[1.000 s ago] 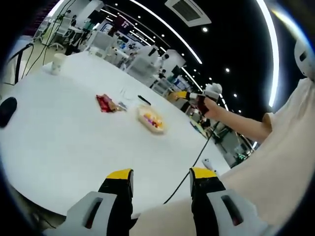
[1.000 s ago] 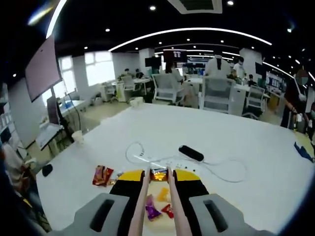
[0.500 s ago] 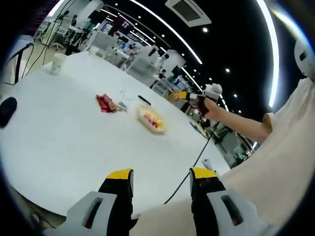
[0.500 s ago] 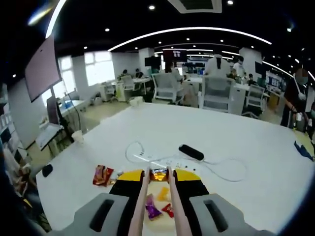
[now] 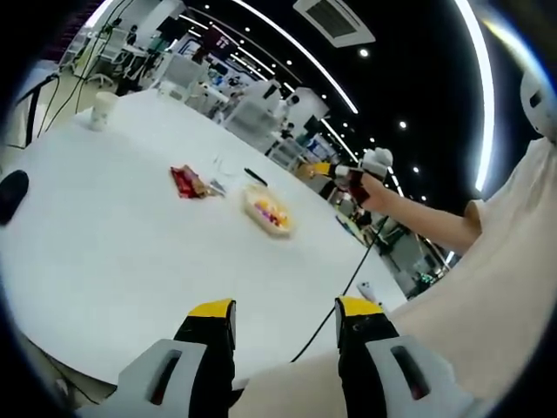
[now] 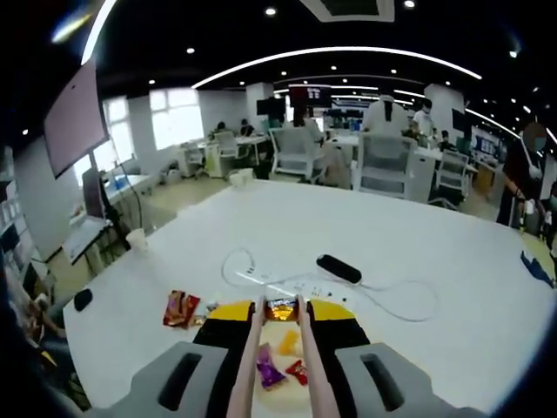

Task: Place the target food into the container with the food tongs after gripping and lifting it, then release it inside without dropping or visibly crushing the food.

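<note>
Honestly, not much changed over that last second. Your right gripper (image 6: 282, 312) stayed squeezed on the tongs (image 6: 248, 348), and the tongs stayed pinched on the little wrapped snack (image 6: 282, 306) at their tips. It was held up in the air, above the container (image 6: 283, 405) and toward its far edge. A few sweets (image 6: 288, 343) were already sitting in the container right under the tongs. The snack didn't slip and it didn't look squashed, so I'd say the grip-and-lift part was done and only the lowering and letting go were left. From your left gripper view, the right gripper (image 5: 348, 174) hung up above and past the container (image 5: 252, 209), and that matched the earlier shots too. The red packets (image 5: 186, 181) lay on the table (image 5: 113, 252) near the container, on its side toward the paper cup (image 5: 103, 111), untouched. Your left gripper (image 5: 285, 315) was spread wide with nothing in it, well apart from the container down at the near table edge, and it hadn't budged. My guess is you'd want to come down closer to the sweets before easing off.
</note>
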Motion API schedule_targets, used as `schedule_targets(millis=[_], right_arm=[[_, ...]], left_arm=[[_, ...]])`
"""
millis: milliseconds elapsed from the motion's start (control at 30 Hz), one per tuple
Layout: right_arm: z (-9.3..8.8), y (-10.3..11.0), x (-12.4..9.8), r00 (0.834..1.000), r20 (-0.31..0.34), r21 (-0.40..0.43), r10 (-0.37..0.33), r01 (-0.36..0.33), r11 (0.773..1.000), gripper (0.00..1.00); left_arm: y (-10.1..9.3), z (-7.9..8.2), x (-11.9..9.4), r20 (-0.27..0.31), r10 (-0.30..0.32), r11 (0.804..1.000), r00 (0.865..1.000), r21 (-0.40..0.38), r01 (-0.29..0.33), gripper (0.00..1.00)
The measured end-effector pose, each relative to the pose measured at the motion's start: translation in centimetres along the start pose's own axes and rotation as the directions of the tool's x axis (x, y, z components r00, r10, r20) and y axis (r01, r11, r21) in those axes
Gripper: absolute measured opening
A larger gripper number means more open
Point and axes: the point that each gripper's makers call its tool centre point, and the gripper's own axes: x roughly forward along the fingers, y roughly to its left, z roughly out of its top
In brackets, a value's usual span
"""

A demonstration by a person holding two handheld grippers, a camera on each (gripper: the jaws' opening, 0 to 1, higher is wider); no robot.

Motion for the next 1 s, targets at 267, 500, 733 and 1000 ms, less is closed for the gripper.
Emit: schedule_targets(millis=[267,500,733,1000], right_arm=[[-0.4,-0.2,0.5,1.000,-0.010,0.005,-0.002,0.002,1.000,0.23],[-0.9,-0.5,0.9,1.000,-0.020,0.013,-0.007,0.007,1.000,0.23],[-1.3,-0.5,1.2,0.999,-0.032,0.012,-0.015,0.016,1.000,0.24],[-1.8,1.1,3.0,0.998,-0.054,0.018,0.017,-0.016,1.000,0.25]], left_arm=[[0.2,-0.1,0.1,-0.005,0.003,1.000,1.000,-0.008,-0.003,0.45],[0.5,0.0,0.4,-0.011,0.001,1.000,1.000,-0.015,-0.001,0.45],[0.8,0.1,0.7,-0.019,0.000,1.000,1.000,-0.020,0.000,0.44],[1.3,0.2,0.9,-0.028,0.004,1.000,1.000,-0.031,-0.005,0.44]])
